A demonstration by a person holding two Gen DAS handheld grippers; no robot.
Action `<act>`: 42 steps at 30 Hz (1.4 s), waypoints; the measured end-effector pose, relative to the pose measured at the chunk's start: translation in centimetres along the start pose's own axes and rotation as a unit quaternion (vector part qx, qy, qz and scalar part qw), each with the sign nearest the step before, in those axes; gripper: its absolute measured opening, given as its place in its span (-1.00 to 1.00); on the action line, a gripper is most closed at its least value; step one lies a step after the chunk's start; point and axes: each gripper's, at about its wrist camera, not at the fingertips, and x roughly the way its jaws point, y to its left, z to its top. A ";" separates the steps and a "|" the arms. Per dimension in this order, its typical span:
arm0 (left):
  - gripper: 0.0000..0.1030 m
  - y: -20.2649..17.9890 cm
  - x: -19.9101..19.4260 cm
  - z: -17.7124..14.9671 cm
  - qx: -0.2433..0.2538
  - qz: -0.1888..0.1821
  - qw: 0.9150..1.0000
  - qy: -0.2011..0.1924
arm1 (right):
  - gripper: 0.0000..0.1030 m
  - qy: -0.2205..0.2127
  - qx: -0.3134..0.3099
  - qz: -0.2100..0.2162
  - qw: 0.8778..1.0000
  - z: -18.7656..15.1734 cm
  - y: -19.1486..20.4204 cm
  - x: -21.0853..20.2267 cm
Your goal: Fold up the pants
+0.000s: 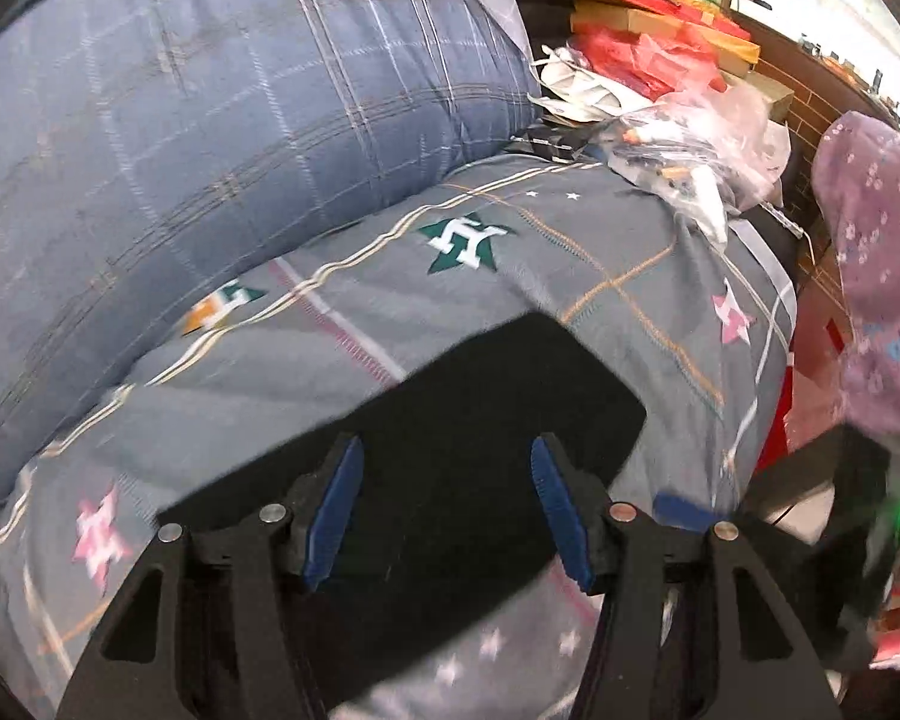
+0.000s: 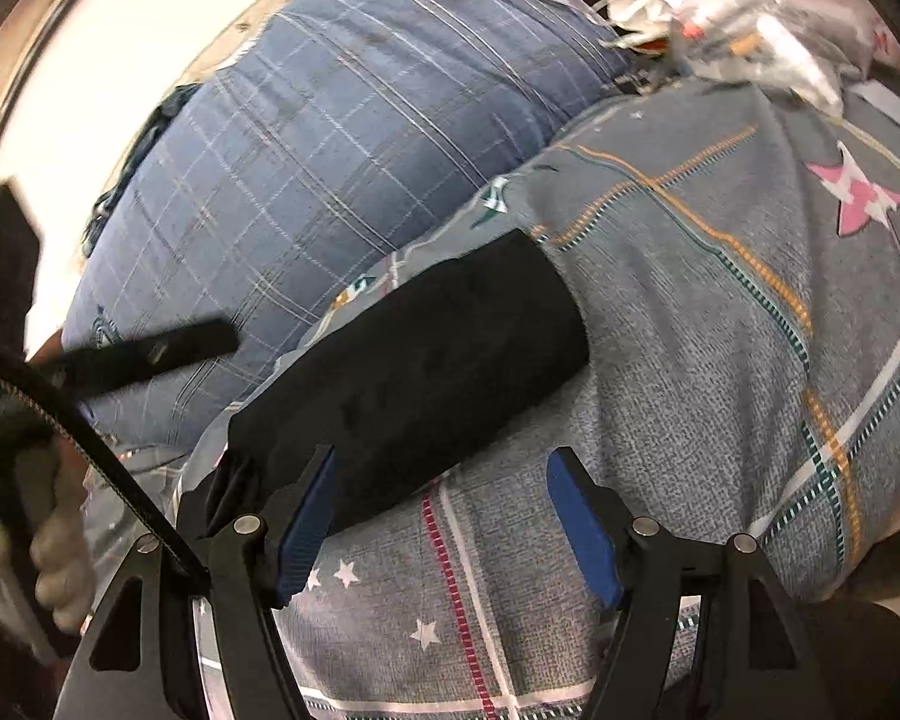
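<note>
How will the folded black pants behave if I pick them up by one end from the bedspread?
The black pants are soft cloth folded into a flat bundle, so they would probably sag and partly unfold if lifted by one end. They look light for their size. The grey bedspread beneath is soft too, so pushing may bunch both rather than slide the bundle cleanly.

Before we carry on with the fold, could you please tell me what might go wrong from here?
1. The folded black pants lie on a soft, rumpled grey bedsheet, so the fold may slip or loosen.
2. Both tongs, left and right, stand open with nothing gripped; closing may pinch the bedsheet too.
3. The clutter of plastic bags lies near.
</note>
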 end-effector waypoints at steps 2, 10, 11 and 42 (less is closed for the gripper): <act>0.11 0.4 2.6 2.0 -0.025 -0.022 0.999 0.029 | 0.46 0.018 0.017 0.003 1.000 0.5 -0.4 0.7; 0.11 -0.8 8.4 5.8 -0.015 -0.056 0.997 0.056 | 0.46 0.072 0.083 0.032 0.993 3.1 -2.4 4.7; 0.11 -1.3 9.2 6.0 -0.004 -0.062 0.996 0.060 | 0.46 0.067 0.085 0.035 0.994 3.3 -2.5 4.9; -0.76 6.3 -6.0 1.2 -0.068 -0.147 0.983 -0.085 | -0.64 0.010 -0.087 0.134 0.987 4.2 10.4 0.7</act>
